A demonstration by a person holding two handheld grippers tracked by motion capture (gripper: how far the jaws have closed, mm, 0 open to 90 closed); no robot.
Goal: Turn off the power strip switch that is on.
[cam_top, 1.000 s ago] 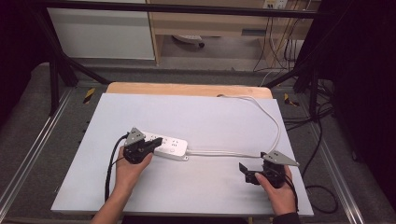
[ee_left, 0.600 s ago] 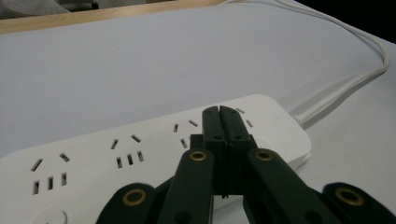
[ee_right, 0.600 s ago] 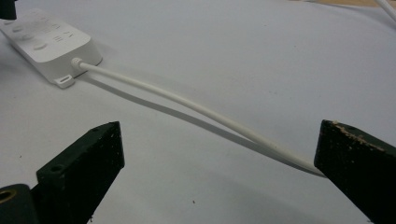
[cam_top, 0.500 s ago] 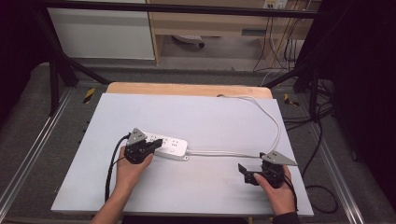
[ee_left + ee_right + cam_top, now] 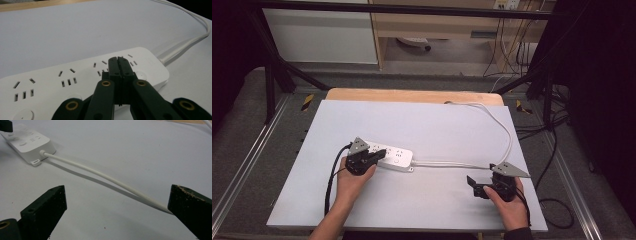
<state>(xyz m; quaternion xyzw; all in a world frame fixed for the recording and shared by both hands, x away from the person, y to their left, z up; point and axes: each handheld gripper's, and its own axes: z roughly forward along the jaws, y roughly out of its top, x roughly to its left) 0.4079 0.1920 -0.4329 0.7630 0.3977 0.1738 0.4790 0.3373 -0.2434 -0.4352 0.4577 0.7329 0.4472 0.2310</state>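
L gripper (image 5: 379, 156) jaws pressed together, tip over strip (image 5: 394, 157) mid bench (image 5: 422, 125) – prob to pin it or press a switch | R gripper (image 5: 474, 185) jaws wide, empty, near cord (image 5: 105, 177) – prob set to grab it

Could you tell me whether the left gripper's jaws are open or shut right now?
Shut: the left gripper has both jaws pressed together, nothing between them, above the power strip.
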